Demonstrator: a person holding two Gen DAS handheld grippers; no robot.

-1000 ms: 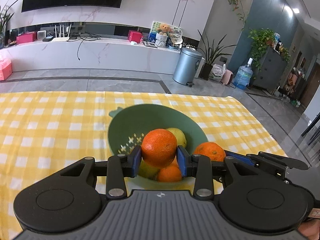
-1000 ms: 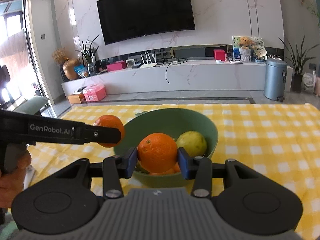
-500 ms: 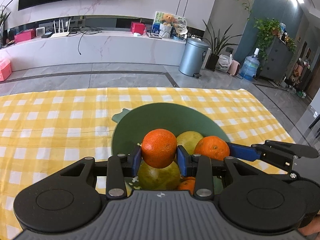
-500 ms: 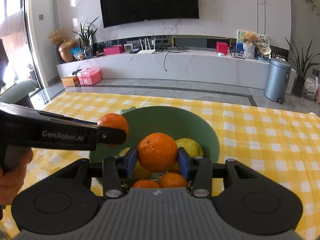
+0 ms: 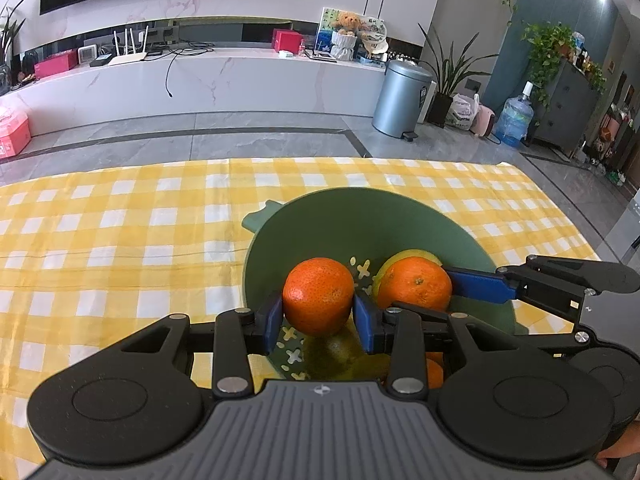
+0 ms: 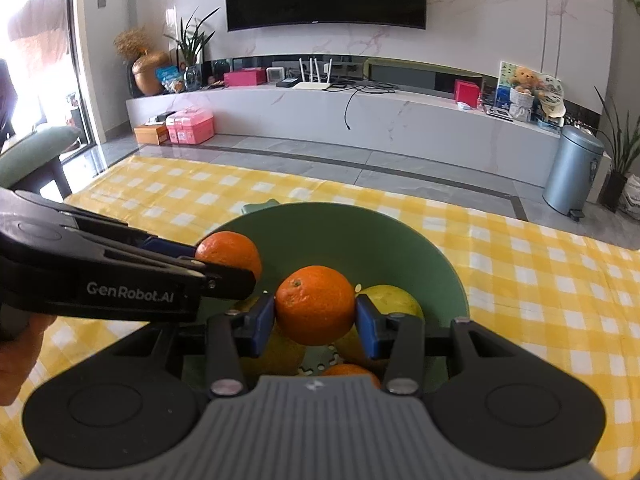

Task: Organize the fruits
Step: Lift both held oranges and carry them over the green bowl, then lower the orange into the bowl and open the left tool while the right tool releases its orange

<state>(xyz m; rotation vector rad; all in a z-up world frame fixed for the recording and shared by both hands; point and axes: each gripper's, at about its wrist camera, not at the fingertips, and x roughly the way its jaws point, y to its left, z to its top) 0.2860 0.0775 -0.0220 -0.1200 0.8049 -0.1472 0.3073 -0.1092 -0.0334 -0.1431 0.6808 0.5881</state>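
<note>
A green colander bowl (image 5: 360, 216) (image 6: 360, 232) stands on the yellow checked tablecloth. My left gripper (image 5: 318, 314) is shut on an orange (image 5: 318, 296) and holds it over the bowl. My right gripper (image 6: 316, 322) is shut on another orange (image 6: 315, 310), also over the bowl. In the left wrist view the right gripper's orange (image 5: 414, 284) sits just to the right. In the right wrist view the left gripper's orange (image 6: 230, 250) sits to the left. Yellow-green fruits (image 6: 394, 300) (image 5: 340, 356) and another orange (image 6: 348, 370) lie in the bowl.
The yellow checked tablecloth (image 5: 120, 240) covers the table; its far edge runs ahead of the bowl and its right edge is close by. A green chair (image 6: 36, 152) stands off the table's left side. A hand (image 6: 20, 344) holds the left gripper.
Both grippers have moved forward and down over the bowl with their oranges. The bowl's inside and the fruit in it now lie right beneath the fingers.
</note>
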